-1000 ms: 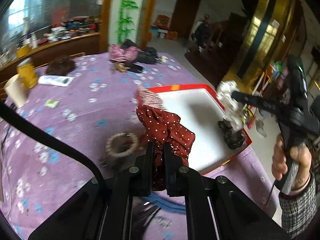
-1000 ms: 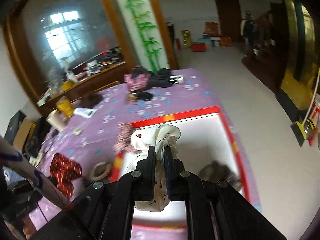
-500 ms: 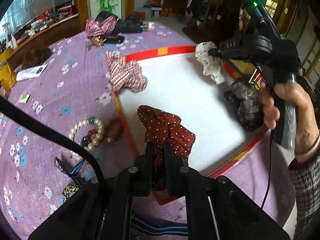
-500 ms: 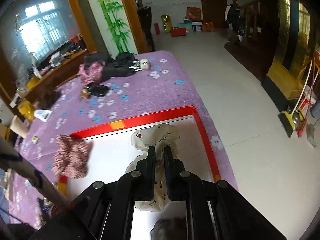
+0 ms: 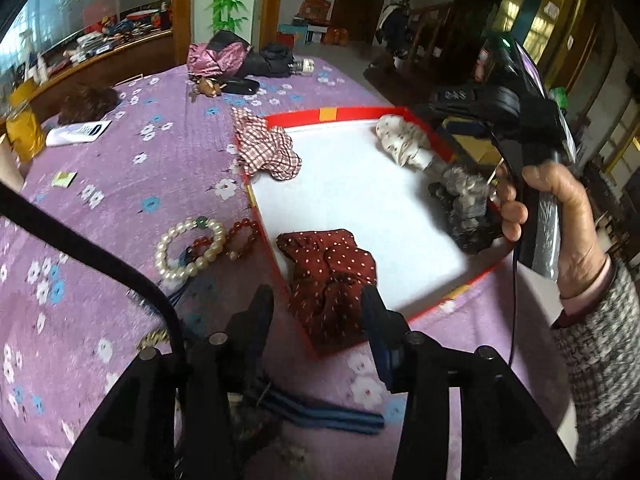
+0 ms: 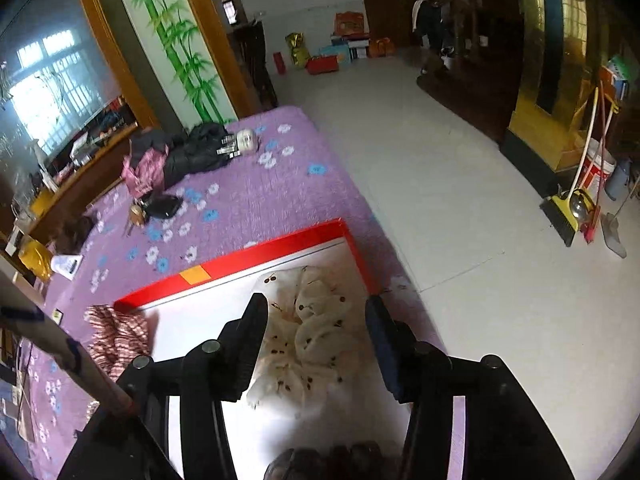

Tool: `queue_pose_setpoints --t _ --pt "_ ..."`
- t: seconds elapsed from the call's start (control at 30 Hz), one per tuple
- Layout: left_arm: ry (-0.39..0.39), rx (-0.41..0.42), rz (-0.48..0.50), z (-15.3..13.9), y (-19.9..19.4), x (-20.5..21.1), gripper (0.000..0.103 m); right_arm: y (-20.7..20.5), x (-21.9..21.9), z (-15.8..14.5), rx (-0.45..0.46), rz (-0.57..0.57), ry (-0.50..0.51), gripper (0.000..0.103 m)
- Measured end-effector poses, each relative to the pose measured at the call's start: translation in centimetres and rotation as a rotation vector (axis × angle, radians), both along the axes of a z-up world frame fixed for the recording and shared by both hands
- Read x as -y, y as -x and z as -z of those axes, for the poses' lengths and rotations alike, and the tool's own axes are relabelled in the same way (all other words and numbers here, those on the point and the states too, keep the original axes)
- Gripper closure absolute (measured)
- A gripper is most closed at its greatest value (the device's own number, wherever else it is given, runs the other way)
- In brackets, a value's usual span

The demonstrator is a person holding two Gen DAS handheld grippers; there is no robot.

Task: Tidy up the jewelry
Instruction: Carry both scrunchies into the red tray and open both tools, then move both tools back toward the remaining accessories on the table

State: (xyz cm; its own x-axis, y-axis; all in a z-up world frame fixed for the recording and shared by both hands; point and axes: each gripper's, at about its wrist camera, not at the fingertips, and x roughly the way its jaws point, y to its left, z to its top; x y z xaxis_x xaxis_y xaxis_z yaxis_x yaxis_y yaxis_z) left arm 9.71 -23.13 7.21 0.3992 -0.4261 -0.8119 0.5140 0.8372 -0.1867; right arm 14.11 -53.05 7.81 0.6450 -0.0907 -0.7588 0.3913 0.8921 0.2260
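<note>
Purple floral counter (image 5: 132, 184) around the red-rimmed tray (image 5: 360, 114): my left tongs (image 5: 318, 304) and right tongs (image 6: 316, 314) have just spread, dropping the maroon scrunchie (image 5: 328, 268) at 6 o'clock and the cream scrunchie (image 6: 308, 320) at 1; next I'd fetch the pearl bracelet (image 5: 190, 248).

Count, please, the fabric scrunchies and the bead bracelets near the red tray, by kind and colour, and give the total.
Scrunchies, dark red dotted: 1
Scrunchies, cream dotted: 1
Scrunchies, red-white checked: 1
Scrunchies, dark grey: 1
Bracelets, white pearl: 1
Bracelets, red bead: 1
Total: 6

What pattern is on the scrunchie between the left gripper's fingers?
White dots on dark red scrunchie; left wrist view.
</note>
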Motion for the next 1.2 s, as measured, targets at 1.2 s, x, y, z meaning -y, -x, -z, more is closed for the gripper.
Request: queue_pose_setpoints --t 1.2 --pt "0.048 -0.071 -0.274 3.9 -0.6 -16.5 0.047 16.6 -21.6 3.5 0.022 -0.478 -0.021 0.042"
